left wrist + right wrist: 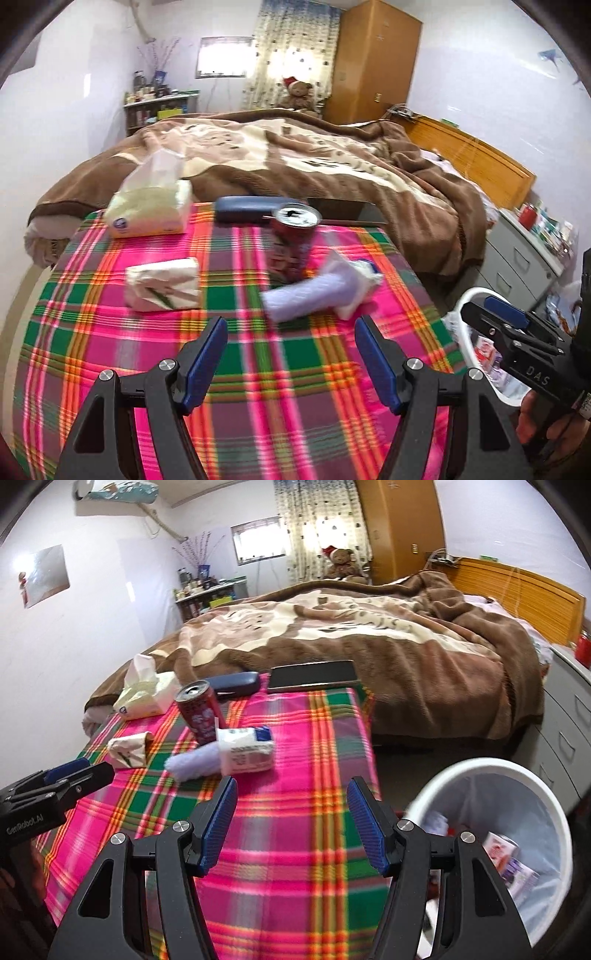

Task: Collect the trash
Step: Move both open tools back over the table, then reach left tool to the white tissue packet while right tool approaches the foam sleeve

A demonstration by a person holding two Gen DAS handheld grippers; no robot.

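Nearest the lens in the left wrist view, the left gripper (291,345) hangs with its blue pads (207,354) spread apart and nothing between them, over the plaid cloth (110,354) that covers the table. In the right wrist view the right gripper (291,808) is likewise spread wide and empty above the same cloth.

Taking the red can (291,240) as the landmark: it stands upright on the cloth, top opened. Just in front of it, toward the grippers, lies a pale lavender roll (295,295), blurred, so what it is made of is hard to say. Touching that roll on the can's right is a white carton with blue print (245,751), lying on its side. To the can's left, well apart, sits a crumpled paper packet with a green leaf pattern (162,282). Behind and left of the can is a soft tissue pack (147,210) with a sheet standing out of it. Directly behind the can lies a dark blue case (243,208), and behind and to the right of the can a flat dark tablet (312,675) rests at the cloth's far edge.

Right of the can, off the table and lower, stands a white bin (498,771) with a liner and some packaging already inside. Beyond the can stretches a bed under a brown blanket (314,155).
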